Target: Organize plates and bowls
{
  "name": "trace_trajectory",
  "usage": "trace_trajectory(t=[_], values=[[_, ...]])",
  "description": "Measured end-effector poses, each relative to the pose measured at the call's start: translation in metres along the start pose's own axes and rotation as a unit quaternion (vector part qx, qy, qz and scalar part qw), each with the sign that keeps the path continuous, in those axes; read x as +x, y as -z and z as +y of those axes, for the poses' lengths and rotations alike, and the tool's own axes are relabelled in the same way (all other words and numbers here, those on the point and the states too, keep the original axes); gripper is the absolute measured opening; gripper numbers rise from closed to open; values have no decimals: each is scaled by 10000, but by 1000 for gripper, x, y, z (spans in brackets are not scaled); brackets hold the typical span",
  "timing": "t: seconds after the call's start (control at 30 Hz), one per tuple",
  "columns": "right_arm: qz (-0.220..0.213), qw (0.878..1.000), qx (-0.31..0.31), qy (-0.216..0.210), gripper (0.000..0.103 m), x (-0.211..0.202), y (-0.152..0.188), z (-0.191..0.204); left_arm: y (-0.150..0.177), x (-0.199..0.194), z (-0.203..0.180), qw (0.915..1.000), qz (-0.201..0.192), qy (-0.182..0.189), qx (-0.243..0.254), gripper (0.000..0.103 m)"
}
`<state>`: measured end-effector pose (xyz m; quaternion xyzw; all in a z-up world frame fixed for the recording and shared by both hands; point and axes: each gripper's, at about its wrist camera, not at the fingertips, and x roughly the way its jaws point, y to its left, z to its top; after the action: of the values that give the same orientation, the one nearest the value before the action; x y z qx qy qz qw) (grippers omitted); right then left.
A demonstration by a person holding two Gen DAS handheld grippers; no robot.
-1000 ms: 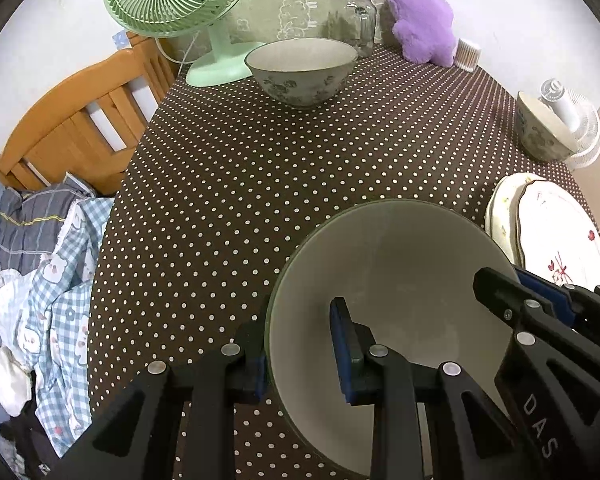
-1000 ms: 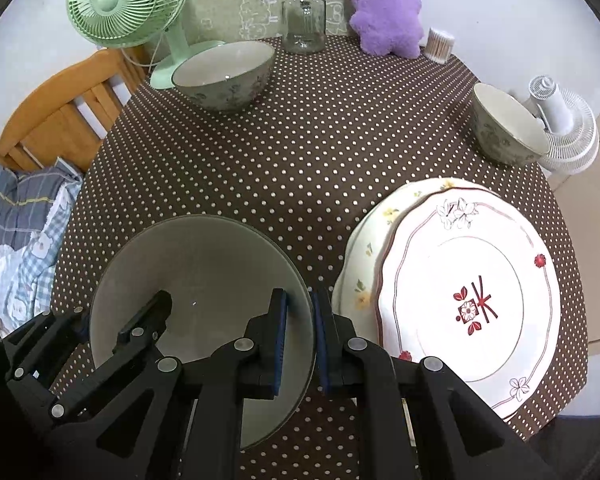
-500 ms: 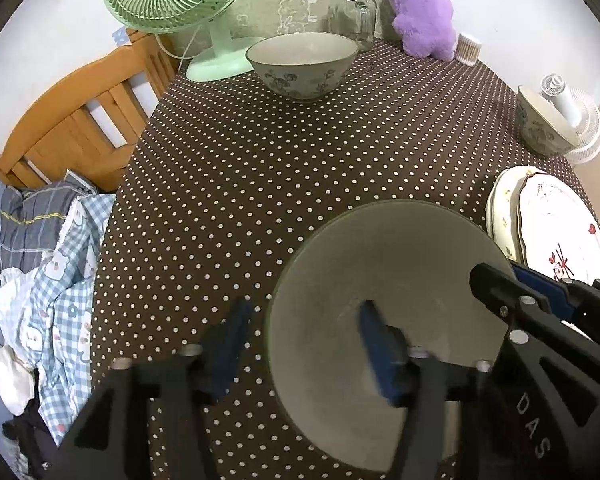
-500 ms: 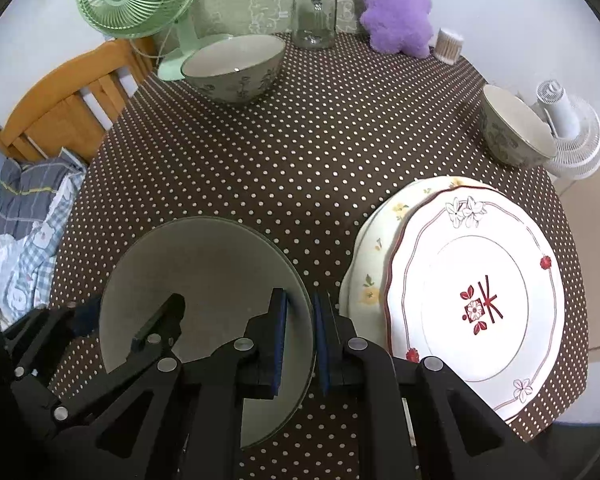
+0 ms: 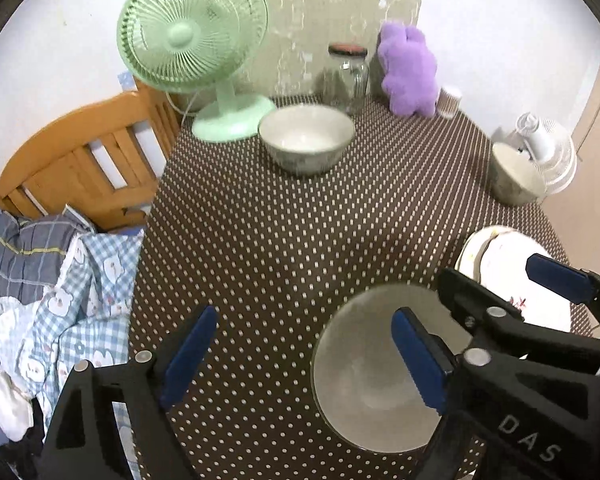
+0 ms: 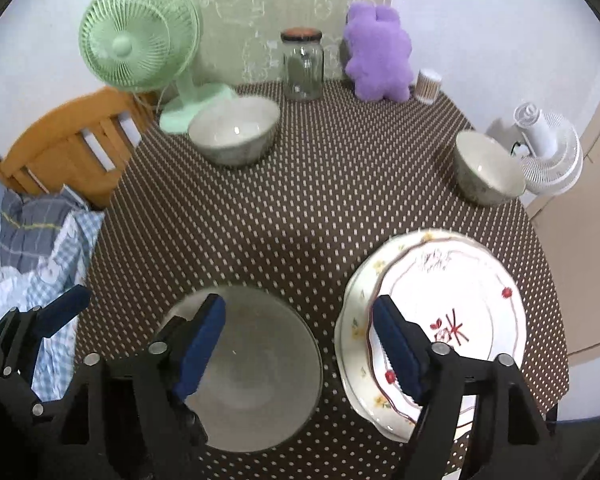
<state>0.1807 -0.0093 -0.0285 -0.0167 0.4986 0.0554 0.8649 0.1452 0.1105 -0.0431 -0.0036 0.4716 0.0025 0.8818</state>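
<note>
Having just let go of the grey bowl (image 6: pixel 256 372), the left gripper (image 5: pixel 300 356) and right gripper (image 6: pixel 300 344) are lifting away, jaws opening, fingers spread apart above it.

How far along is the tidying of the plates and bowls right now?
Done: two plates stacked, big grey bowl set down beside them. In hand: nothing; left tool and right tool are opening, clear of it. Left: floral bowl and small bowl sit apart.
</note>
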Motion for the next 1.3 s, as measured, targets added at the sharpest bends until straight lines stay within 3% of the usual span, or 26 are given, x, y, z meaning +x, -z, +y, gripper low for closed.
trace_trajectory(t=[0.37,0.57,0.83,1.3], values=[[-432,9991,1,-37,85,-26,-38,4,-41,-17,5,9992,-352,-34,-193,90],[-583,9978,-224,-208,85,-24,-68,1,-65,-16,1,9971,-503,-359,-455,90],[-594,9965,-395,-436,85,2,-112,-4,-103,6,-3,9935,-465,-793,-673,90],[-511,9930,-844,-649,85,56,-185,-4,-162,54,-2,9908,-354,-937,-910,87]])
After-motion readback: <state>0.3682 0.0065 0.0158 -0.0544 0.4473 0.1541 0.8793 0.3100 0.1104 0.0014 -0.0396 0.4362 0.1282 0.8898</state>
